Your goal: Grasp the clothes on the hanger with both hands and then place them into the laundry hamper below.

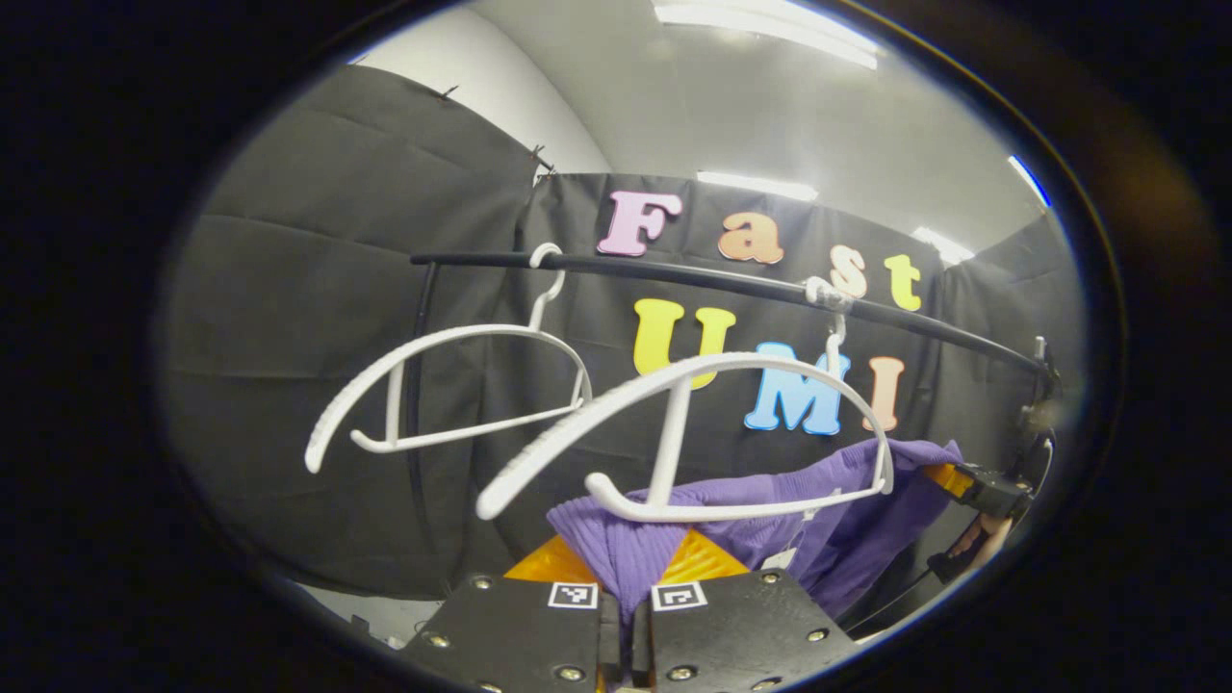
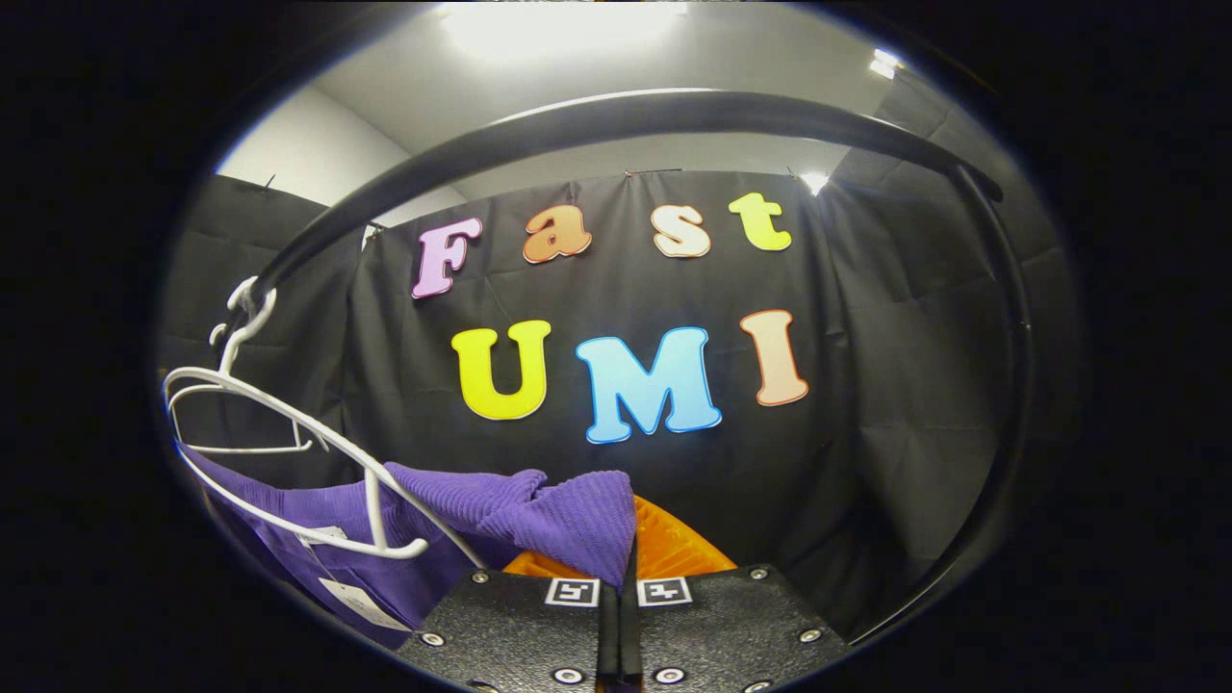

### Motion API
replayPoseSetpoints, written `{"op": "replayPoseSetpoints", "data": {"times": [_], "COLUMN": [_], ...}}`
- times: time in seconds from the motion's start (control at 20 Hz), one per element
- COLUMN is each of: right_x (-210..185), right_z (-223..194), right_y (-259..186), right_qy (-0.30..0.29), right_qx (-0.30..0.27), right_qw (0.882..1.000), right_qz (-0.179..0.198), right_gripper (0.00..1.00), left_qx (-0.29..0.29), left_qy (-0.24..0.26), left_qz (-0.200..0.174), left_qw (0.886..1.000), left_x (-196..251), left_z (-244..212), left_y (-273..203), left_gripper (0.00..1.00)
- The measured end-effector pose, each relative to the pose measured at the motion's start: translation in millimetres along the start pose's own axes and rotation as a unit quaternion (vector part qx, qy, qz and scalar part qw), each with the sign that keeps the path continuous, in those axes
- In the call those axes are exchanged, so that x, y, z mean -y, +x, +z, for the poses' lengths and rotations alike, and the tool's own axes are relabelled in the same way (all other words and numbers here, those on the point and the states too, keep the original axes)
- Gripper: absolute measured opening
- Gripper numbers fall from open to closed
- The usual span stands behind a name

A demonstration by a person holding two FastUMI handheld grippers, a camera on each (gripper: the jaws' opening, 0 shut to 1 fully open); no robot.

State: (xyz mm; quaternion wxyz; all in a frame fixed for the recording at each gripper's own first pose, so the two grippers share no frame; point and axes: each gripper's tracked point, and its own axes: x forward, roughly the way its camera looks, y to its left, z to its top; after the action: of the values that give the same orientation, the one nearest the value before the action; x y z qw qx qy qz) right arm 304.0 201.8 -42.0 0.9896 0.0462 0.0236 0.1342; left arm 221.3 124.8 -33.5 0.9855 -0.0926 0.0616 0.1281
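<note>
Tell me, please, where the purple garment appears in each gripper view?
Left gripper view: purple garment low centre-right, behind the nearer white hanger, pinched in the left gripper.
Right gripper view: lower left to centre, pinched in the right gripper.
Shared landmark: the black rail.

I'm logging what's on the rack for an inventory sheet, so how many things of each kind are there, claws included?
White plastic hangers: 2 (bare one, one by the garment)
Purple ribbed knit garment: 1
Black metal rail: 1
Claws: 2 (left claw, right claw), each pinching the purple knit
Total: 6
</note>
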Motion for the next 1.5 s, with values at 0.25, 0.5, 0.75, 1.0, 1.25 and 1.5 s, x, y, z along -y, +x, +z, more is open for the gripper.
{"op": "replayPoseSetpoints", "data": {"times": [0.25,0.5,0.75,1.0,1.25,1.5], "right_x": [21.0,35.9,33.5,16.6,-6.9,-38.4], "right_z": [-15.9,-36.3,-56.4,-75.9,-75.5,-80.4], "right_y": [4.4,3.8,-24.0,-59.7,-111.0,-180.1], "right_qy": [-0.013,-0.033,-0.006,0.001,-0.008,-0.009], "right_qx": [-0.011,-0.029,-0.065,-0.104,-0.11,-0.122], "right_qw": [1.0,0.999,0.997,0.994,0.994,0.992], "right_qz": [0.001,0.011,0.03,0.038,0.022,0.003], "right_gripper": [0.0,0.0,0.0,0.0,0.0,0.0], "left_qx": [-0.013,-0.039,-0.063,-0.086,-0.094,-0.111], "left_qy": [0.004,0.004,0.021,0.032,0.041,0.062], "left_qz": [0.003,0.011,0.007,-0.02,-0.064,-0.111], "left_qw": [1.0,0.999,0.998,0.996,0.993,0.986], "left_x": [24.3,50.9,60.7,57.1,40.4,10.2], "left_z": [-16.4,-41.3,-64.5,-84.9,-92.0,-104.2], "left_y": [1.3,-10.4,-27.8,-49.7,-70.8,-104.0], "left_gripper": [0.05,0.05,0.05,0.05,0.05,0.06]}}
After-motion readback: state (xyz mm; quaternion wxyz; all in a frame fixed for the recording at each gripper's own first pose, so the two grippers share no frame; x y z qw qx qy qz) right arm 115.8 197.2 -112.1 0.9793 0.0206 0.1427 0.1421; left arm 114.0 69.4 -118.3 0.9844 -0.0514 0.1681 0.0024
